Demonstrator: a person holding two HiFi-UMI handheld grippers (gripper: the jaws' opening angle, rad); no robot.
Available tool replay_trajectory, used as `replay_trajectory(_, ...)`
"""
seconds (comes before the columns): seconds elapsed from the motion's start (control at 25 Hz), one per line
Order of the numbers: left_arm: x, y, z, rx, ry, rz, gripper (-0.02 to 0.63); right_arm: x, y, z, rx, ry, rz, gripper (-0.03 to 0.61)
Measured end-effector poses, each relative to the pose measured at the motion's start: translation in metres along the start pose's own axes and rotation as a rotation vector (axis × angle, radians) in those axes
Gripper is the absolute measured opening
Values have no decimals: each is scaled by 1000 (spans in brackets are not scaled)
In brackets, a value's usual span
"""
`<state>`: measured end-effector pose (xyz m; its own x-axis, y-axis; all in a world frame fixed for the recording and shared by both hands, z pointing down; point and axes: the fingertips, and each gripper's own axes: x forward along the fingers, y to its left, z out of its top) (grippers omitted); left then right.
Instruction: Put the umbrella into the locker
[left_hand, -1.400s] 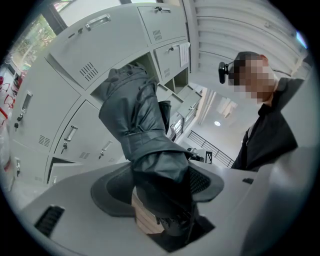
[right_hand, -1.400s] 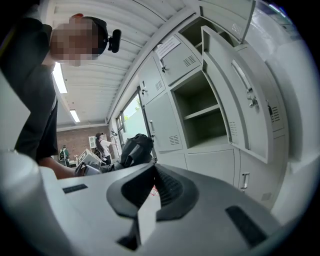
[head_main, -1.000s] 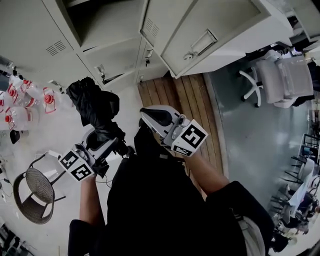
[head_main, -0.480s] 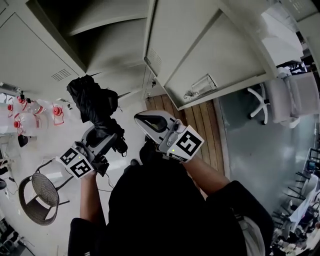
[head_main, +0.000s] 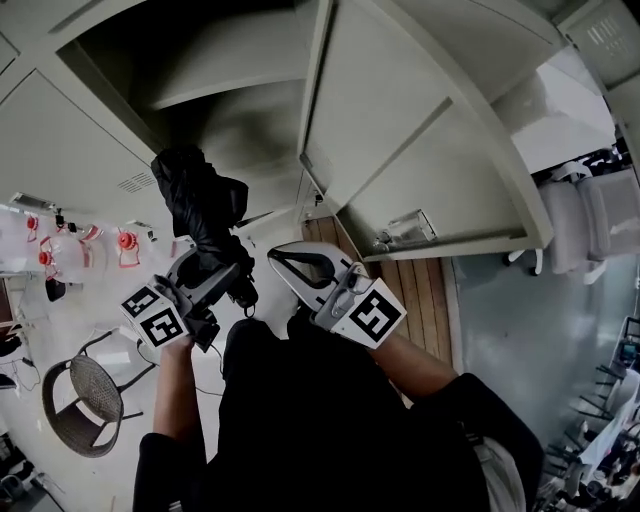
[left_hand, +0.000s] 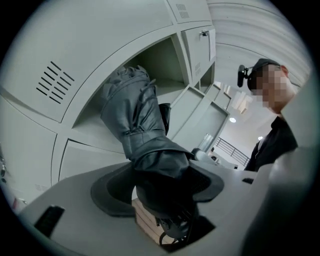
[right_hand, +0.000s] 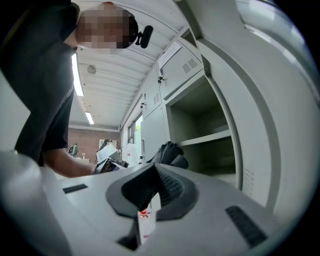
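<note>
Left gripper (head_main: 215, 275) clenched on folded umbrella (head_main: 200, 205). Right gripper (head_main: 290, 258) pinched, empty. Best: feed tip-first into open locker compartment (head_main: 230, 85), clear of door (head_main: 400, 150).

The umbrella (left_hand: 140, 125)'s lower end is hidden inside the left gripper (left_hand: 162, 187); the locker (head_main: 240, 85)'s top is cut off.

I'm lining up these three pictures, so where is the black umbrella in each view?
Head view: umbrella upper left, in the left hand-held gripper.
Left gripper view: umbrella at centre, between the jaws.
Right gripper view: umbrella low centre, distant.
Shared landmark: the open locker.
</note>
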<state>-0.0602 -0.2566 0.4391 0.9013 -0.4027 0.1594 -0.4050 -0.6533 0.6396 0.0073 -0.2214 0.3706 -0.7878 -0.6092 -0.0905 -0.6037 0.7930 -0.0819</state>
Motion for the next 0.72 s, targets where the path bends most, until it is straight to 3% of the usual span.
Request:
replay_trajectory(0.16,8,19,7,-36,50,-27,296,16,-5,1,-5,5,-30,11)
replay_trajectory(0.36,26,35,19,-40,109,-88,295,36,-23,-4,-22,8,-146,11)
replay_trajectory(0.72,47,59,47,-79,133,-62,293,40,-35,0,-22,6,-252,12)
